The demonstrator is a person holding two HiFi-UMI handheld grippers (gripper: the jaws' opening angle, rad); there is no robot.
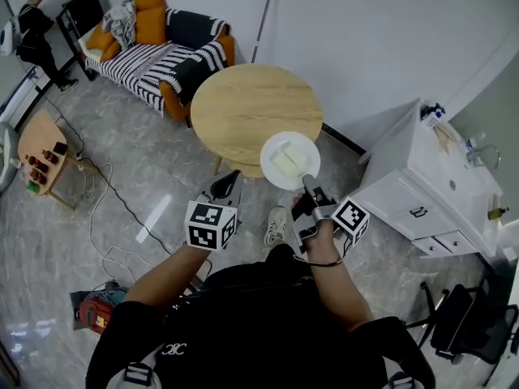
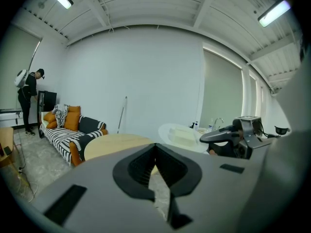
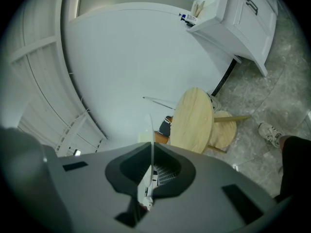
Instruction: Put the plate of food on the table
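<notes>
A white plate (image 1: 289, 161) carrying a pale slab of food (image 1: 285, 160) hovers over the near right rim of the round wooden table (image 1: 253, 112). My right gripper (image 1: 309, 186) is shut on the plate's near edge. In the right gripper view the plate (image 3: 151, 141) shows edge-on as a thin white line between the jaws of that gripper (image 3: 149, 174), with the table (image 3: 193, 121) beyond. My left gripper (image 1: 226, 187) hangs left of the plate, shut and empty. In the left gripper view this gripper (image 2: 154, 170) faces the table (image 2: 115, 144), with the plate (image 2: 182, 135) to its right.
A striped sofa (image 1: 166, 55) with orange cushions stands behind the table. A white sink cabinet (image 1: 427, 186) is on the right, an office chair (image 1: 477, 331) below it. A person (image 1: 36, 29) stands far left near a small wooden side table (image 1: 43, 147). Cables and a red tool (image 1: 95, 311) lie on the floor.
</notes>
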